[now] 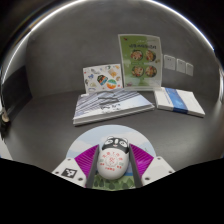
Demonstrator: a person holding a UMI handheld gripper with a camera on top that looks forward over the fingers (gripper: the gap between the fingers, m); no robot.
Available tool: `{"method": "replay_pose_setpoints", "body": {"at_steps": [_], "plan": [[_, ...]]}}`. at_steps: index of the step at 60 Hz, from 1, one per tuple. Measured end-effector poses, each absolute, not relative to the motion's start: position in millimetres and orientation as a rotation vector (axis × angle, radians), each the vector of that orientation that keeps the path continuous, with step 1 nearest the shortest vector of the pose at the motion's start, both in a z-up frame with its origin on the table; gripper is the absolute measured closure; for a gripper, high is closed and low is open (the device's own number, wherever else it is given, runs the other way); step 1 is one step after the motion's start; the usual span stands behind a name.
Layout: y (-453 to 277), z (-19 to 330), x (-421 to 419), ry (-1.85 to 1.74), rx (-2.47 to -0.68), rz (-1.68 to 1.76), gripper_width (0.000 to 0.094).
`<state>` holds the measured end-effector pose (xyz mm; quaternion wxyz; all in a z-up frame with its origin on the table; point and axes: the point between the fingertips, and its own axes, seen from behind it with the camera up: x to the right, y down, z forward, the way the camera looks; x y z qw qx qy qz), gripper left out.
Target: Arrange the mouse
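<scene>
A white egg-shaped mouse (pixel 112 160) with red markings and a black cartoon face at its far end sits between my gripper's (pixel 112 168) two fingers. The pink pads (pixel 86 157) press against it on both sides, so the gripper is shut on the mouse. It appears held above the grey table (pixel 50 135). Its underside is hidden.
A stack of books and striped booklets (pixel 112 104) lies just beyond the fingers. A blue-and-white book (pixel 180 100) lies to the right. Two picture cards (pixel 140 62) stand against the grey back wall, with wall sockets (pixel 176 64) further right.
</scene>
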<state>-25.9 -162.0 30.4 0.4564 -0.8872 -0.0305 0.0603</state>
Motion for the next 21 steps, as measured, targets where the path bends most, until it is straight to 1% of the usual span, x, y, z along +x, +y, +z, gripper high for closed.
{"method": "replay_pose_setpoints", "body": {"at_steps": [1, 2, 7, 8, 9, 21], "plan": [[-163, 30, -26, -0.072, -2.193, 0.161, 0.0348], [-165, 31, -27, -0.071, -2.198, 0.175, 0.0326], [-177, 39, -24, -0.052, -2.205, 0.220, 0.0036], [-180, 41, -22, -0.055, -2.202, 0.225, 0.0085], [-183, 44, -20, -0.058, -2.196, 0.225, 0.0102], [-237, 78, 35, -0.081, -2.138, 0.226, 0.0093]]}}
